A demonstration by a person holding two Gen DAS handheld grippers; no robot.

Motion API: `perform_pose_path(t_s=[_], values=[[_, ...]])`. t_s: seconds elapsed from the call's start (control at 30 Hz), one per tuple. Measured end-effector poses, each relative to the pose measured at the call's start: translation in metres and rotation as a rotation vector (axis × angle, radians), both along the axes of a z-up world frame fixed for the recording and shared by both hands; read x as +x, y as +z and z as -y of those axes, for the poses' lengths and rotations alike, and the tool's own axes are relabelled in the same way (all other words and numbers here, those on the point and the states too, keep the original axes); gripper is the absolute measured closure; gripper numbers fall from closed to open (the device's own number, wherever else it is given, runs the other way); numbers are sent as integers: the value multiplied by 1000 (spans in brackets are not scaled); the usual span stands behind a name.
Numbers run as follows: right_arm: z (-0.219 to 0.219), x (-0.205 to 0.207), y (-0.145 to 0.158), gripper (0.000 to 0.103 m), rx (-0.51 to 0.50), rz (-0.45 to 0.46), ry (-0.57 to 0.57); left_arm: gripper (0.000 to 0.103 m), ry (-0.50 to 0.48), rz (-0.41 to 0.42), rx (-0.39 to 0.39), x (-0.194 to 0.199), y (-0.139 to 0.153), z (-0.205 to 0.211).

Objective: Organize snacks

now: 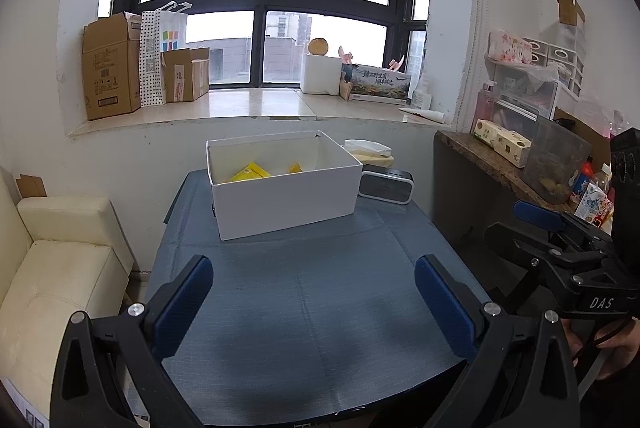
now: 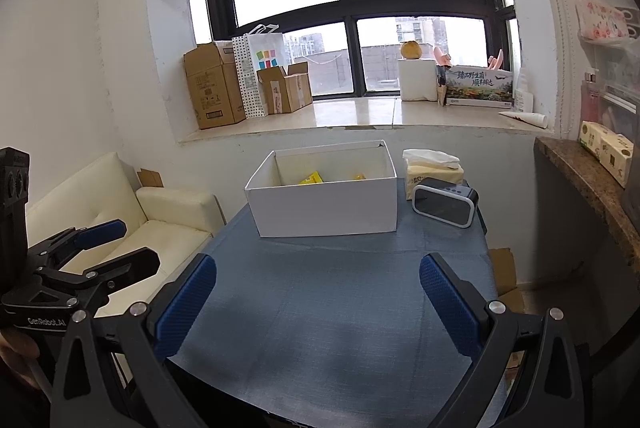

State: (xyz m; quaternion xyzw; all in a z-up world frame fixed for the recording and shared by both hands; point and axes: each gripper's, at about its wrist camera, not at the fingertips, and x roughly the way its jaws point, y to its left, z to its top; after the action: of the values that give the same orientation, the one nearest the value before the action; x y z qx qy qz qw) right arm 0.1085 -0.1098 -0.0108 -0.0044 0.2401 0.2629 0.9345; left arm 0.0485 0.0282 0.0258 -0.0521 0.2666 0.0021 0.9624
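Blue table [image 1: 320,308]: snack box [image 1: 280,188] beyond claws [image 1: 314,304].

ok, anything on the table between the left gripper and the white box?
Nothing: only bare blue tablecloth lies between the open left gripper and the white box. The left wrist view shows it; the right wrist view agrees.

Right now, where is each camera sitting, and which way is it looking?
Left wrist: sits on the left gripper, looks across the table at the box and window; its own open jaws and the right gripper show.
Right wrist: sits on the right gripper, facing the same way; its own open jaws and the left gripper show.
Shared: box, clock, table, window.
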Motion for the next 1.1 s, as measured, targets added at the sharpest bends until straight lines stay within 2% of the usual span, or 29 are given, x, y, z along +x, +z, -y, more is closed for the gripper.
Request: perform_pose_path(t_s=[1.1], values=[[0, -2, 1, 0, 4, 0, 10, 0, -6, -7, 3, 3, -1, 5]])
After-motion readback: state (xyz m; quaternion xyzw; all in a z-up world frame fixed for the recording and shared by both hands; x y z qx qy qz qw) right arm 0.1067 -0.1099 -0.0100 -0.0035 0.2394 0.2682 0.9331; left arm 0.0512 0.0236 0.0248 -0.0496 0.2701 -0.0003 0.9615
